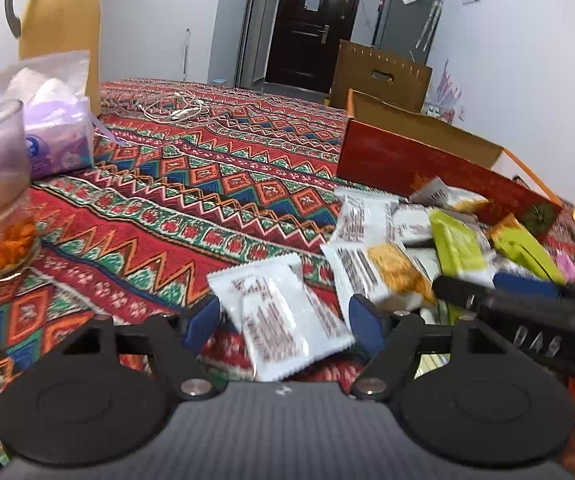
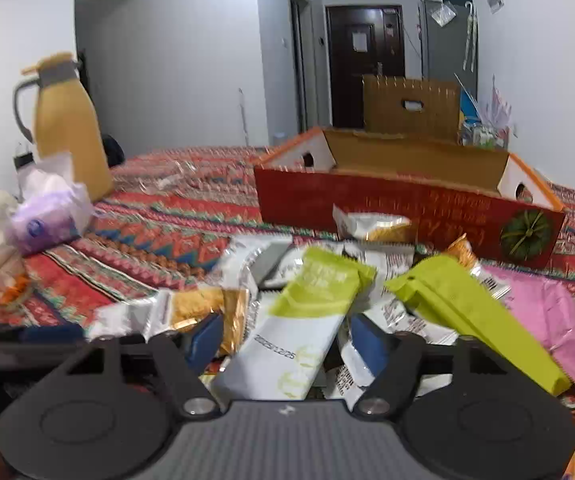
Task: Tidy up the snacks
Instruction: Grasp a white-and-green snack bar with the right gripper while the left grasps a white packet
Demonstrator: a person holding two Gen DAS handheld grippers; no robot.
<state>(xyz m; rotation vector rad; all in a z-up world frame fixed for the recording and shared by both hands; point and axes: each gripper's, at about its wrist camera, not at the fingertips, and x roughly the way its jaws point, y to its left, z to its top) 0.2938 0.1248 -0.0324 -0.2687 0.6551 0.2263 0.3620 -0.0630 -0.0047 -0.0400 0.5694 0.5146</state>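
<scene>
A: Item one, snack pile (image 2: pixel 327 280)?
B: Heaped on the cloth (image 1: pixel 191 184) just before the red box (image 2: pixel 407 208).
A: Left gripper (image 1: pixel 283 320)?
B: Jaws apart around a white packet (image 1: pixel 283 320), left of the box; pads not pressing.
A: Right gripper (image 2: pixel 287 340)?
B: Jaws apart around a green-white packet (image 2: pixel 299 332), before the box; unclenched.
</scene>
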